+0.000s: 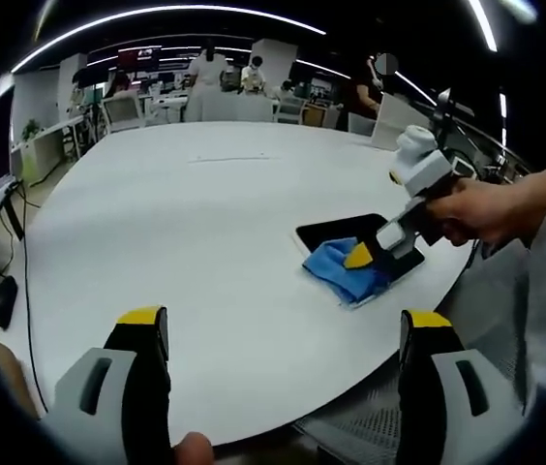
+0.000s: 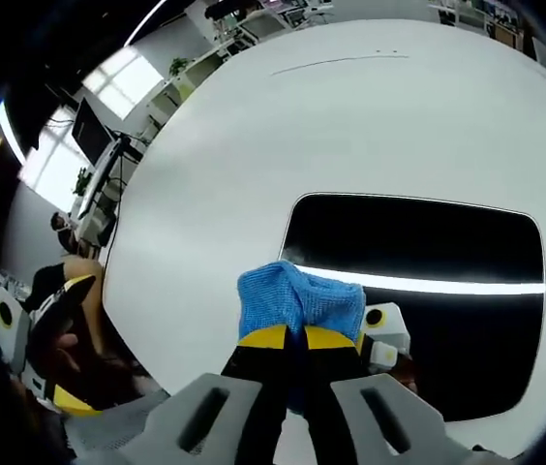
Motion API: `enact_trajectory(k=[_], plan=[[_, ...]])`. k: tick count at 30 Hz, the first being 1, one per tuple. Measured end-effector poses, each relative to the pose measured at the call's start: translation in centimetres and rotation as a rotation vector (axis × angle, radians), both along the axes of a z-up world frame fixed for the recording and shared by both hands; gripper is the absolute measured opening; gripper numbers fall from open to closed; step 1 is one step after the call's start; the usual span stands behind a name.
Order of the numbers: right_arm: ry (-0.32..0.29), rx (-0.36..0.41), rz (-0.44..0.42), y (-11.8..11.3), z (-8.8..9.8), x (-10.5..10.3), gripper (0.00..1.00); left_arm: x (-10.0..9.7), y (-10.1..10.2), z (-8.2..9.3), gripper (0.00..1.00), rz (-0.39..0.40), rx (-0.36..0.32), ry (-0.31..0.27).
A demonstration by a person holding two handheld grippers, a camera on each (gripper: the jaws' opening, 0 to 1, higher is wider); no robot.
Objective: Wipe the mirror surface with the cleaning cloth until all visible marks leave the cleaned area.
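In the right gripper view, nearest at 6 o'clock: right hand-held gripper (image 2: 295, 338), yellow-tipped jaws pressed together on a bunched blue cleaning cloth (image 2: 299, 298). Cloth resting on the near edge of the mirror (image 2: 418, 252), at its near-left corner. Mirror a dark rounded rectangle lying flat on the white tabletop (image 2: 254, 145), reflecting a bright ceiling light strip and part of the gripper itself. At 8 o'clock, off the tabletop's edge, the left hand-held gripper (image 2: 60, 349) with yellow tips, held by a hand; jaw stance hard to tell there. Farther off at 10 o'clock, bright windows and desks with monitors.

In the left gripper view, nearest at 6 o'clock: left hand-held gripper (image 1: 283, 325), jaws spread wide apart, pinching nothing, poised over the near edge of the tabletop (image 1: 205, 213). A fingertip just visible at the bottom edge. Next out, at 3 o'clock: cleaning cloth (image 1: 346, 274) crumpled on the mirror (image 1: 346, 231), with the right hand-held gripper (image 1: 360, 257) tipped down onto it, gripped by a person's hand (image 1: 476, 208). Mirror lying near the tabletop's right edge. Farthest, at 12 o'clock: people standing (image 1: 207, 73) among office desks and chairs under curved ceiling lights.
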State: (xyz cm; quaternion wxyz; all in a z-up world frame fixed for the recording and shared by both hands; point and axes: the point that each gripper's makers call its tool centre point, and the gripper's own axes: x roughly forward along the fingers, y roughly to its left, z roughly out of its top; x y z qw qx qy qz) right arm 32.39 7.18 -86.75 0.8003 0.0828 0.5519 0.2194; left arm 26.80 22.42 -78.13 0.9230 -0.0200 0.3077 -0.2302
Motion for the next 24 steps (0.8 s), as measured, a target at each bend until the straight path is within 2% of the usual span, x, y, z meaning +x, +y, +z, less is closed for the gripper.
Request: enact_trajectory(k=[17, 24], plan=[[0.012, 0.024, -0.008, 0.0, 0.1, 0.2, 0.00, 0.2, 0.2, -0.8, 0.99, -0.009, 0.003, 0.019], [-0.003, 0.018, -0.011, -0.1, 0.1, 1.9, 0.00, -0.1, 0.2, -1.2, 0.98, -0.009, 0.004, 0.029]])
